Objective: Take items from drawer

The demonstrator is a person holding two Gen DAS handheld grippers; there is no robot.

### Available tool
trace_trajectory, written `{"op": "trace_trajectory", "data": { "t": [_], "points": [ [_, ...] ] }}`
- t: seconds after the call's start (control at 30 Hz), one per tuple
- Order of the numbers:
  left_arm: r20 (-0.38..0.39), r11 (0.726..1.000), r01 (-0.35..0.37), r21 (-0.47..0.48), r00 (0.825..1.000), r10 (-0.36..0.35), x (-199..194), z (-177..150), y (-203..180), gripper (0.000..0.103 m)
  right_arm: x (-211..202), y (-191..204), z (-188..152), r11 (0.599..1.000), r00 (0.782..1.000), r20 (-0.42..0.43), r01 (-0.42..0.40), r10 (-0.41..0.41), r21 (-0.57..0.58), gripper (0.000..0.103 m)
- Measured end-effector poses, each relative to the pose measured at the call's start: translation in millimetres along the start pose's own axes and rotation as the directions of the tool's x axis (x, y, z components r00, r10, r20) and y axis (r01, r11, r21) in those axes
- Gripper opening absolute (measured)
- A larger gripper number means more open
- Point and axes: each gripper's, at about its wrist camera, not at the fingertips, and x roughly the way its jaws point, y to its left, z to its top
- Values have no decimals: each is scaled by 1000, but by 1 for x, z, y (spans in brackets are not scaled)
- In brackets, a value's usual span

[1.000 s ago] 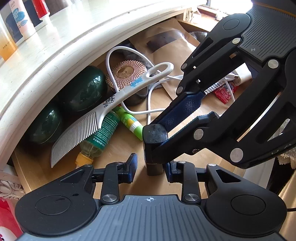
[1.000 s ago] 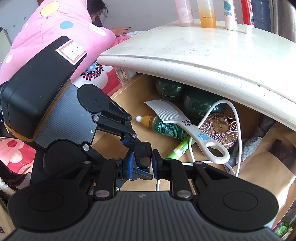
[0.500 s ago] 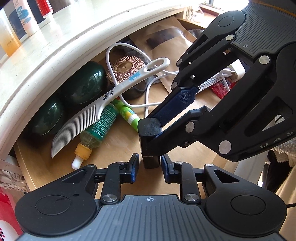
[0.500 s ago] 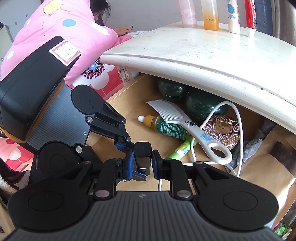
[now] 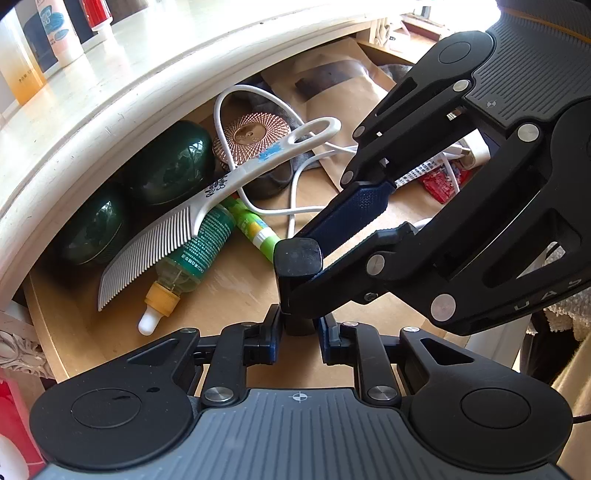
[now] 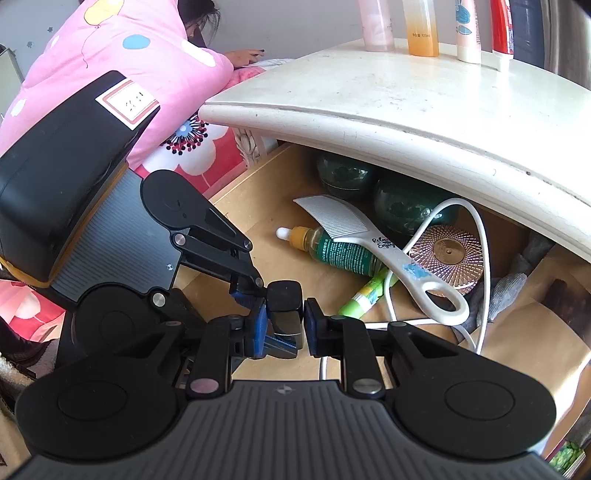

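A small black square tube (image 5: 297,258) hangs over the open wooden drawer (image 5: 229,295). My right gripper (image 6: 284,325) is shut on it, its blue pads (image 6: 258,321) pressing both sides. My left gripper (image 5: 298,334) comes from below, and its jaws are closing onto the tube's lower end, with the pads touching it. Still in the drawer lie a white comb (image 5: 221,188), a green bottle with a yellow cap (image 5: 195,254), a light green stick (image 5: 255,229), two dark green jars (image 5: 170,166) and a rose-gold disc (image 5: 251,136).
A white cable (image 5: 295,218) loops over the drawer's contents, beside brown paper envelopes (image 5: 351,92) and a red packet (image 5: 441,184). The cream tabletop (image 6: 406,96) overhangs the drawer's back and carries several bottles (image 6: 421,26). A person in pink (image 6: 129,55) sits at the left.
My left gripper's jaws have narrowed from clearly apart to tight around the tube's lower end. The right gripper has kept still with the tube in it.
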Motion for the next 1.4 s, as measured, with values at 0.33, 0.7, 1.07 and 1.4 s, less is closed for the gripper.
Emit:
{"op": "trace_trajectory", "data": {
  "t": [0.33, 0.7, 1.07, 1.4],
  "points": [
    [17, 1000, -14, 5, 1000, 14, -10, -1, -4, 21, -3, 1, -1, 1000, 1000, 10, 12, -11, -7, 22],
    [59, 999, -45, 4, 997, 45, -26, -2, -11, 21, -9, 4, 2, 999, 999, 31, 35, -34, -5, 22],
    [126, 995, -95, -17, 987, 96, -23, -7, -36, 21, -21, 18, 8, 997, 996, 71, 64, -61, -44, 22],
    [171, 991, -132, -31, 976, 135, -29, -25, -24, 21, -35, 34, 11, 992, 992, 103, 86, -76, -96, 22]
  ]
}}
